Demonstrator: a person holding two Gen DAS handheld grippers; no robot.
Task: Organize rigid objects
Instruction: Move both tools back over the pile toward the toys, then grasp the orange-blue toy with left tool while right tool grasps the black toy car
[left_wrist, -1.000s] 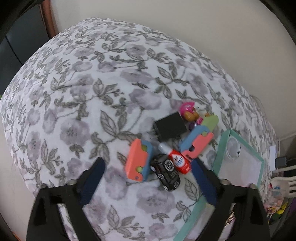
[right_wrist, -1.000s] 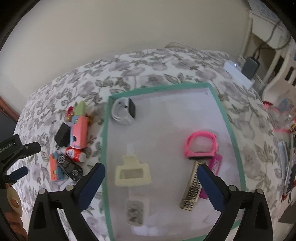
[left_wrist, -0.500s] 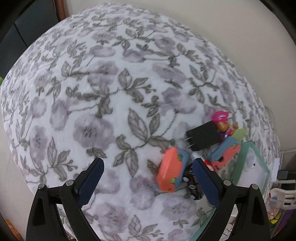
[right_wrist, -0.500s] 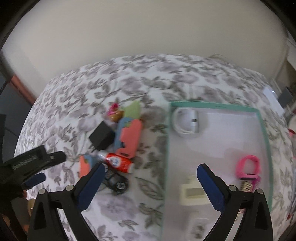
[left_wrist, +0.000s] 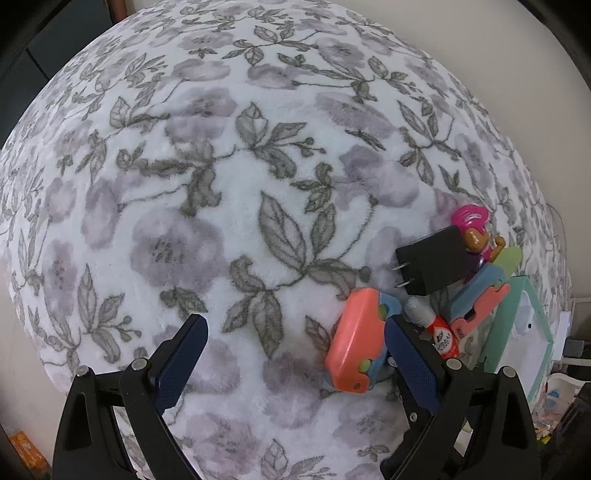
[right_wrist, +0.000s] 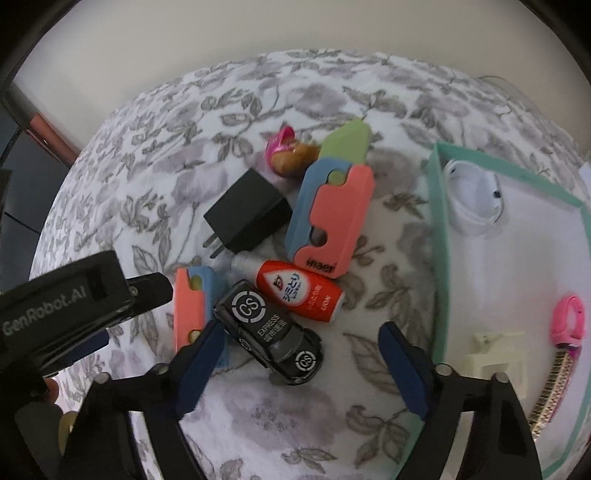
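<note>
A pile of small objects lies on the flowered blanket (left_wrist: 229, 206). It holds a black charger (right_wrist: 247, 214), a large orange-and-blue toy (right_wrist: 332, 221), a red bottle (right_wrist: 299, 291), a black toy car (right_wrist: 269, 332), a small orange-and-blue toy (right_wrist: 190, 306) and a pink-hatted figure (right_wrist: 288, 155). My right gripper (right_wrist: 301, 354) points down over the car. Its jaws are closing with the car between them, and the pads stand clear of it. My left gripper (left_wrist: 293, 332) is open. Its right finger sits beside the small orange-and-blue toy (left_wrist: 354, 350).
A teal-rimmed white tray (right_wrist: 439, 229) lies right of the pile. It holds a white round case (right_wrist: 474, 203), a pink band (right_wrist: 569, 321), a cream piece (right_wrist: 495, 362) and a studded strip (right_wrist: 550, 391). The left tool's black housing (right_wrist: 62, 306) reaches in beside the pile.
My right gripper swung left from above the tray to above the pile, and its jaws have narrowed. My left gripper sank and shifted, so the pile now sits by its right finger.
</note>
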